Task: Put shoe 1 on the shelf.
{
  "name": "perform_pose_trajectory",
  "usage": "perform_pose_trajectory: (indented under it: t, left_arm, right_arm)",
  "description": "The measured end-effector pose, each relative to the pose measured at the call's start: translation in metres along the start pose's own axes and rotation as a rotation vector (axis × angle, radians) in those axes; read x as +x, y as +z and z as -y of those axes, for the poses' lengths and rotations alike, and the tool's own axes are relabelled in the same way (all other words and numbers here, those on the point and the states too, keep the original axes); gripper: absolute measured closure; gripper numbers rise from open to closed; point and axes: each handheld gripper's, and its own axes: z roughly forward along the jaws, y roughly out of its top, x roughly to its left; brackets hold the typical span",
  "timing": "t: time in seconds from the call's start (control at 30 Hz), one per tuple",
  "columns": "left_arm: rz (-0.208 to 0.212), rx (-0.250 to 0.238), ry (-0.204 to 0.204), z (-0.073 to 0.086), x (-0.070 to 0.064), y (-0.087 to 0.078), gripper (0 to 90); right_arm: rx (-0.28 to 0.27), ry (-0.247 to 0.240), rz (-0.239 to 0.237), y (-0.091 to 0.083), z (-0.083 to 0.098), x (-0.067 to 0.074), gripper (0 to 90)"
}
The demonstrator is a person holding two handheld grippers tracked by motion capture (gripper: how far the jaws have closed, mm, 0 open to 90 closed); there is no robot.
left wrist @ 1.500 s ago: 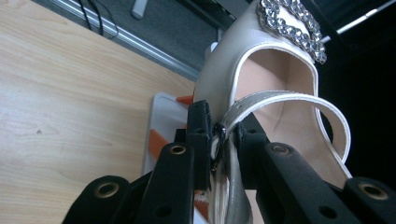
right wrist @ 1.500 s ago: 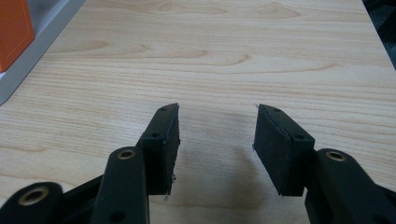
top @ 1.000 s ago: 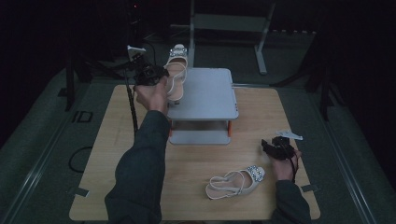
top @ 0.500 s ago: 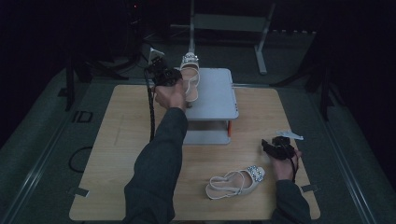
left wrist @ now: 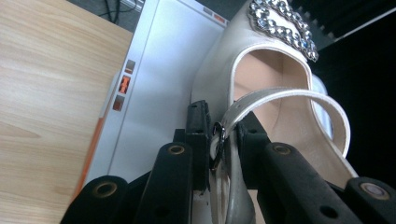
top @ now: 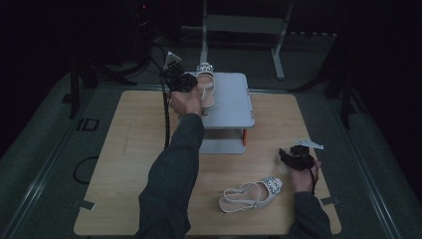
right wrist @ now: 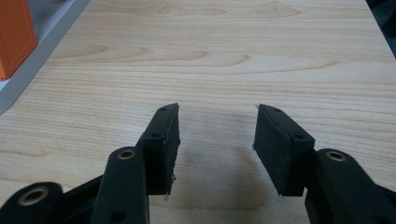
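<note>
My left gripper [top: 191, 85] is shut on the heel strap of a cream sandal [top: 206, 84] with a jewelled toe band, over the left part of the grey raised stand [top: 231, 107]. In the left gripper view the pads [left wrist: 198, 135] pinch the strap's buckle and the sandal [left wrist: 275, 88] lies against the stand's top [left wrist: 159, 88]. Its twin, a second cream sandal [top: 251, 193], lies on its side on the wooden table [top: 129, 149] near the front. My right gripper [top: 293, 158] hovers just right of it, open, with bare wood between its fingers [right wrist: 163, 135].
An orange leg [top: 244, 137] shows under the stand's front right corner. A black cable [top: 165, 119] hangs from the left gripper across the table. Dark floor surrounds the table, with a metal frame [top: 244, 30] behind.
The left hand has carried the sandal to the right and slightly down, from beyond the stand's left edge to over its top. The right gripper and the lying sandal have kept still.
</note>
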Motion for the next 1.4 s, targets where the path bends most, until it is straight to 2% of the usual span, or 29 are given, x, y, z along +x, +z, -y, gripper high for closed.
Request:
perform_pose_trajectory:
  t: [0.27, 0.4, 0.63, 0.8, 0.9, 1.0, 1.07, 1.13, 1.17, 1.27, 1.4]
  left_arm:
    - [-0.004, 0.002, 0.038, 0.002, -0.002, 0.008, 78.1]
    - [-0.009, -0.021, 0.018, 0.003, -0.004, 0.006, 77.7]
    - [-0.032, -0.121, -0.037, 0.013, -0.003, 0.004, 80.6]
    - [-0.035, -0.124, -0.025, 0.014, -0.003, 0.003, 79.7]
    - [0.012, -0.116, -0.002, 0.012, -0.001, 0.002, 70.1]
    - [0.097, -0.11, 0.016, 0.009, 0.002, 0.0, 56.7]
    - [0.117, -0.123, 0.046, 0.009, 0.002, -0.004, 51.6]
    - [0.149, -0.12, 0.08, 0.008, 0.002, -0.005, 48.8]
    - [0.149, -0.12, 0.08, 0.008, 0.002, -0.005, 46.3]
    - [0.172, -0.124, 0.128, 0.008, 0.004, -0.006, 43.7]
    - [0.259, -0.164, 0.186, 0.01, 0.005, -0.009, 35.6]
  right_arm:
    - [-0.002, 0.003, -0.001, 0.0, 0.0, -0.001, 50.0]
    - [-0.002, 0.002, -0.002, 0.0, 0.0, -0.001, 50.0]
    - [-0.004, 0.007, -0.001, -0.001, 0.0, -0.002, 50.1]
    - [-0.002, 0.004, -0.003, 0.0, -0.001, -0.001, 50.1]
    - [0.001, 0.0, -0.005, 0.0, -0.001, 0.0, 49.7]
    - [0.0, -0.001, -0.008, 0.0, -0.001, 0.0, 49.2]
    - [0.003, 0.0, -0.008, 0.0, -0.001, 0.0, 48.8]
    - [0.005, -0.003, -0.008, 0.001, 0.0, 0.0, 48.8]
    - [0.005, -0.003, -0.008, 0.001, 0.0, 0.0, 48.8]
    - [0.004, -0.002, -0.008, 0.001, 0.0, 0.0, 48.7]
    - [0.003, -0.001, -0.01, 0.001, -0.001, -0.001, 48.7]
